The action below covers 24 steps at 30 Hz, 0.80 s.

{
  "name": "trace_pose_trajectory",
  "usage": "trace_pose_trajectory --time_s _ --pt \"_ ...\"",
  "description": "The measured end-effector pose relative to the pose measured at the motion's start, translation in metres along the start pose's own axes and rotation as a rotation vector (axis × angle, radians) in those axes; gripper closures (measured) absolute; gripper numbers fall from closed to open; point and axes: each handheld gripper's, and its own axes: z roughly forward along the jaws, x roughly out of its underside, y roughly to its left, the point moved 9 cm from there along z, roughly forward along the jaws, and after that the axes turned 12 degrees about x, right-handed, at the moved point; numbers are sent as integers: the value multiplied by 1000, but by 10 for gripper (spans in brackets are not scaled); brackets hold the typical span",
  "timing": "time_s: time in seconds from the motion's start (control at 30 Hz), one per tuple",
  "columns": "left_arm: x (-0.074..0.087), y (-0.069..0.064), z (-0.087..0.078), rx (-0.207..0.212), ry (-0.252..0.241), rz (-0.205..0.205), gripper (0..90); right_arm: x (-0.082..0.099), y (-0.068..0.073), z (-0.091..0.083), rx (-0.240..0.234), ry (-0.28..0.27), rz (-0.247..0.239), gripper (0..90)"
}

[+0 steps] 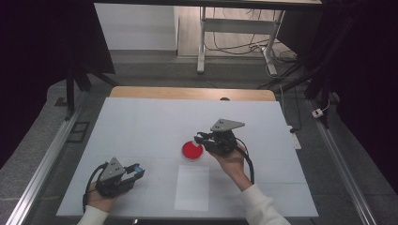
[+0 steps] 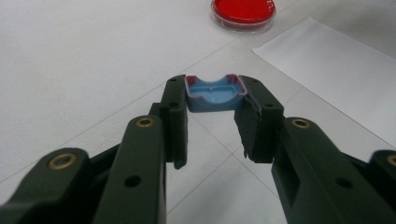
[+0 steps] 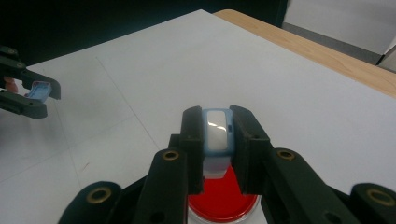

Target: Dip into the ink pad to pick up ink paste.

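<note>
Pale-blue box (image 3: 216,135) with glossy white face, upright between jaws

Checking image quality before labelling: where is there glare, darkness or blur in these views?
Right gripper view: a bright glint on the blue-rimmed white piece. High view: surroundings very dark, white table evenly lit. Left gripper view: near jaws soft, blue cap sharp.

Red dish (image 1: 192,150) beside right gripper (image 1: 202,137)
</note>
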Motion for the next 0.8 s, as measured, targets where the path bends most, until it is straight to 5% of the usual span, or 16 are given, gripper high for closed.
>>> trace_pose_trajectory --time_s 0.8 --pt "0 1 -1 -2 0 0 649 5 18 -14 -42 11 -30 757"
